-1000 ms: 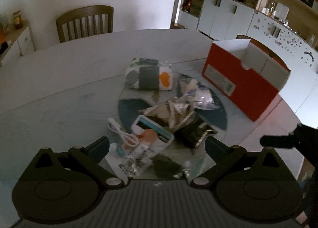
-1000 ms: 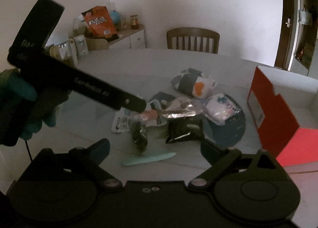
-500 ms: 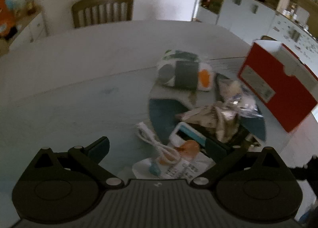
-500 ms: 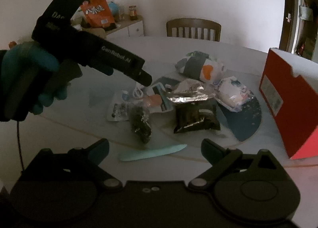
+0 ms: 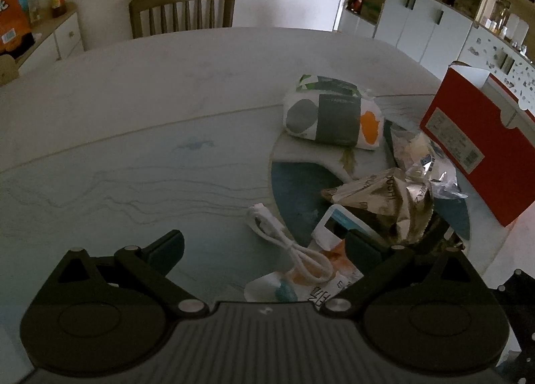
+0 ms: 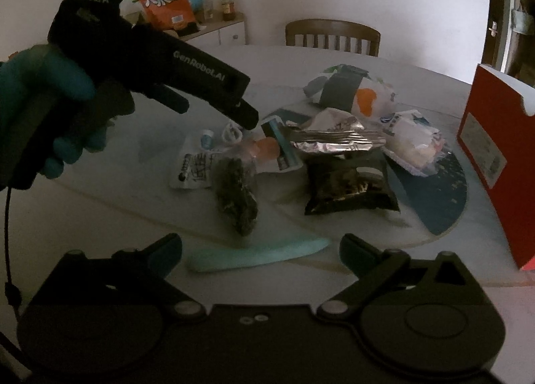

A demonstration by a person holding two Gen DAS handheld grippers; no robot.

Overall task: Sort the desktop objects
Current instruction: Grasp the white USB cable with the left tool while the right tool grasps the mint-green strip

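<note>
The left hand-held gripper (image 5: 264, 247) hangs released over the round pale marble-patterned bench (image 5: 140, 123), its two dark fingers spread wide with nothing between them. Just ahead of it, at about one o'clock in the left wrist view, lies a coiled white charging cable (image 5: 287, 243), resting partly on a flat white printed sachet (image 5: 301, 287). Beside the cable at two o'clock sits a small white and blue card package (image 5: 344, 223), and over its far end a crumpled silver foil snack wrapper (image 5: 388, 193). Farther off at one o'clock is a plump white pouch with grey, green and orange patches (image 5: 331, 113), and at three o'clock an open red cardboard box (image 5: 474, 150) stands on the bench edge, with a clear plastic bag of pale contents (image 5: 421, 153) near its foot.

The right hand-held gripper (image 6: 260, 250) is likewise released and empty. In its view a long pale turquoise leaf-shaped piece (image 6: 257, 255) lies just ahead of the fingers at twelve o'clock. Beyond it are a dark crinkled packet (image 6: 235, 195) at eleven o'clock and a black glossy snack packet (image 6: 349, 188) at one o'clock, the latter lying partly under the silver foil wrapper. The left gripper's black body enters from ten o'clock, held by a hand in a teal glove (image 6: 43, 109), its tips above the cable.

A brown wooden slatted chair (image 5: 182, 11) stands at the far side of the bench.
</note>
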